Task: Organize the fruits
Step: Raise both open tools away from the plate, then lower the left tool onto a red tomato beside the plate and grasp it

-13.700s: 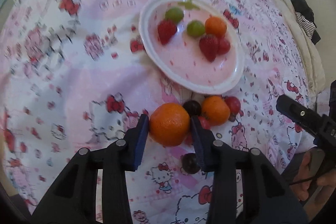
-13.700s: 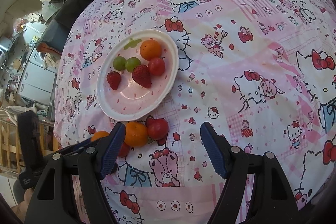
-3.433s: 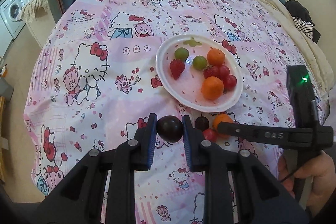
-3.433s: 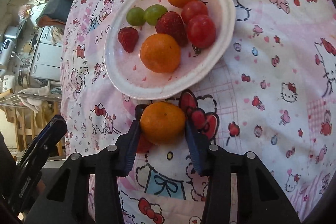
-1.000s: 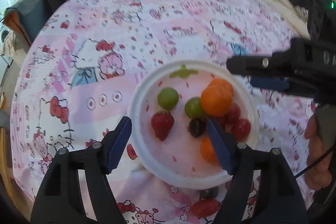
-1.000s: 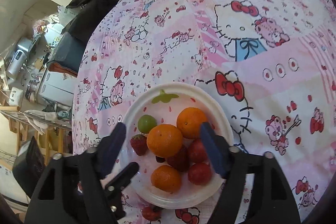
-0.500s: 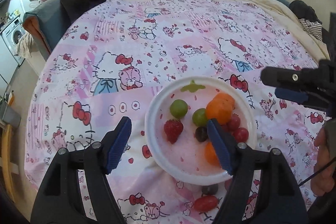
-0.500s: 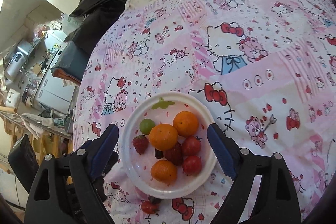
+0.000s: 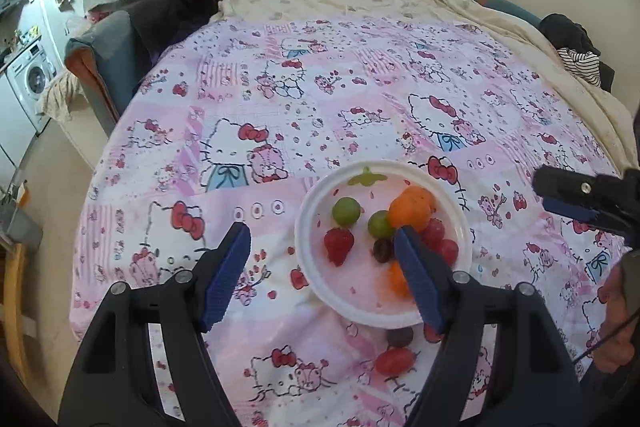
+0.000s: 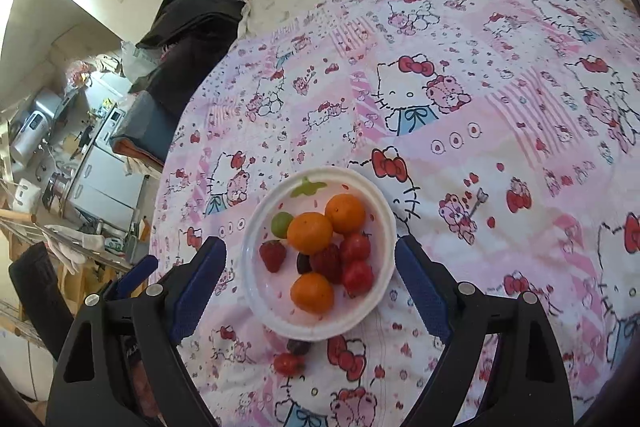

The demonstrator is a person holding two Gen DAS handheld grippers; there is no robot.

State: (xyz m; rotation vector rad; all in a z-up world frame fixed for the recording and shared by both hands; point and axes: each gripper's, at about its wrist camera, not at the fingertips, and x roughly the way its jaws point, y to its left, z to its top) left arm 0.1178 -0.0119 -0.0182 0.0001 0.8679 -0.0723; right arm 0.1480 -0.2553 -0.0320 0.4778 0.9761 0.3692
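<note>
You see a smooth, glossy white plastic plate (image 10: 384, 223) on the matt printed cloth bedspread (image 10: 500, 131); fruit skins shine.

plate (image 10: 384, 223): white, with a green leaf mark at its far rim
oranges (image 10: 310, 233): bright orange
grapes (image 9: 346, 211): pale green
strawberry (image 10: 273, 255): red
dark fruit (image 10: 303, 263): deep purple
bedcover (image 9: 320, 99): pink and white, cartoon cats with red bows
gripper pads (image 10: 420, 287): blue, on black arms

Cartoon-print bedspread (image 10: 460, 163) under white plate (image 10: 256, 291), two loose, perhaps grapes (image 10: 289, 363).
</note>
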